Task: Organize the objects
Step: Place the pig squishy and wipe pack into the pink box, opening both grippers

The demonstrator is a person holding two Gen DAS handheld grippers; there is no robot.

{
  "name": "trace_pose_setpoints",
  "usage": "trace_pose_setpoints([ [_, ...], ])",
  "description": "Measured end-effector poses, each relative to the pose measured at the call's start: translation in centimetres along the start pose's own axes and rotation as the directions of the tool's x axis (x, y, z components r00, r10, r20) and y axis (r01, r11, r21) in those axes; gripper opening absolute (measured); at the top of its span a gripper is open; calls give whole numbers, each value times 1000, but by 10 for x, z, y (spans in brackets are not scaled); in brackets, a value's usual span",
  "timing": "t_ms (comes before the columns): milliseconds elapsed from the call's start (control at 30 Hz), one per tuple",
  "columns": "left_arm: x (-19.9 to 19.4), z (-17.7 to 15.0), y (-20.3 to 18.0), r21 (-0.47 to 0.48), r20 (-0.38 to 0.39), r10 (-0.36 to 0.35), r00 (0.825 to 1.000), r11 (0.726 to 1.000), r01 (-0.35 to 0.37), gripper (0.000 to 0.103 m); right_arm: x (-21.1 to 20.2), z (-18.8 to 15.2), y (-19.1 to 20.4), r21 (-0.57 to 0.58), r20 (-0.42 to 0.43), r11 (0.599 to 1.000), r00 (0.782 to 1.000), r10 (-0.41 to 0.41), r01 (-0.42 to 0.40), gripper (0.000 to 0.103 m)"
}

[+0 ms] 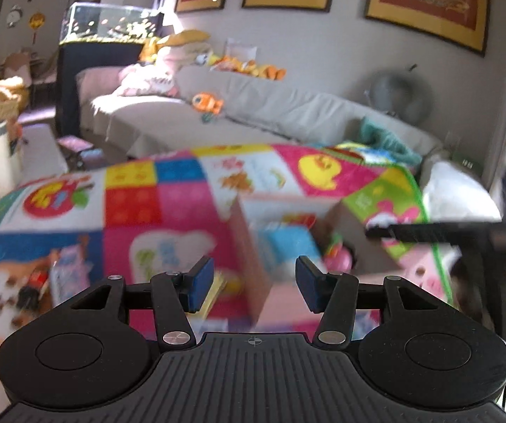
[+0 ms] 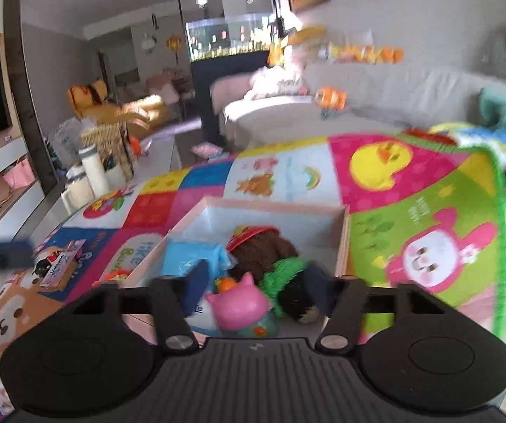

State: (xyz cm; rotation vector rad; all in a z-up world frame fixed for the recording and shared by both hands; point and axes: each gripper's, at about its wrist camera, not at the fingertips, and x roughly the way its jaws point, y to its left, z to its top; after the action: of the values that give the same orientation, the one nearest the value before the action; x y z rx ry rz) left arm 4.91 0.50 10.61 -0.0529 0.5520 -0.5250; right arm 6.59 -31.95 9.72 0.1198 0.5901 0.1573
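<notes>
Toys sit in a pale pink box (image 2: 343,239) that rests on the bright play mat (image 2: 411,190), near the mat's right edge. Inside the box I see a brown bear with a red hat (image 2: 263,246), a pink piggy toy (image 2: 240,305), a blue soft thing (image 2: 191,252) and something green and fuzzy (image 2: 283,273). I think they were put there so the mat gets tidy.

Just over the near end of the box hangs the right claw (image 2: 256,287). Its fingers are spread apart with nothing between them, so it has let go or has not grabbed yet. The piggy toy is right below it.

Over the mat, beside the box's left wall, is the left claw (image 1: 254,283). Its blue pads (image 1: 202,282) are wide apart and empty too.

Some things are not in the box yet. A small printed carton (image 2: 59,264) lies near the mat's left edge, and something orange and red (image 2: 113,275) peeks out just beside the box. I think those go in next. The box is getting full, so the bear may be in the way.

A grey sofa (image 1: 288,105) with an orange fish toy (image 1: 207,102) stands behind the mat.
</notes>
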Motion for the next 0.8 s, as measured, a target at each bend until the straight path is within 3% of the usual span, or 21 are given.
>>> trace_pose_setpoints([
  [167, -22, -23, 18, -51, -1, 11, 1000, 999, -11, 56, 55, 20, 17, -20, -108, 1000, 994, -7, 5, 46],
  [267, -36, -33, 30, -69, 1, 29, 1000, 997, -29, 56, 97, 21, 37, -156, -156, 980, 976, -150, 126, 46],
  [400, -53, -45, 44, -55, 3, 68, 998, 996, -68, 56, 125, 26, 30, -160, -208, 960, 943, -260, 229, 49],
  [567, -62, -60, 73, -132, -12, 100, 995, 986, -100, 56, 98, 24, 21, -110, -185, 971, 955, -232, 214, 49],
  [600, -62, -62, 79, -153, -9, 114, 993, 982, -114, 56, 86, 21, 23, -106, -161, 973, 962, -222, 206, 53],
  [700, -54, -60, 104, -242, 16, 162, 987, 958, -153, 56, 40, 5, 36, -123, -70, 979, 983, -170, 161, 77],
  [800, -36, -47, 135, -358, 54, 254, 966, 908, -218, 56, 5, -15, 53, -171, -8, 975, 990, -143, 139, 87],
])
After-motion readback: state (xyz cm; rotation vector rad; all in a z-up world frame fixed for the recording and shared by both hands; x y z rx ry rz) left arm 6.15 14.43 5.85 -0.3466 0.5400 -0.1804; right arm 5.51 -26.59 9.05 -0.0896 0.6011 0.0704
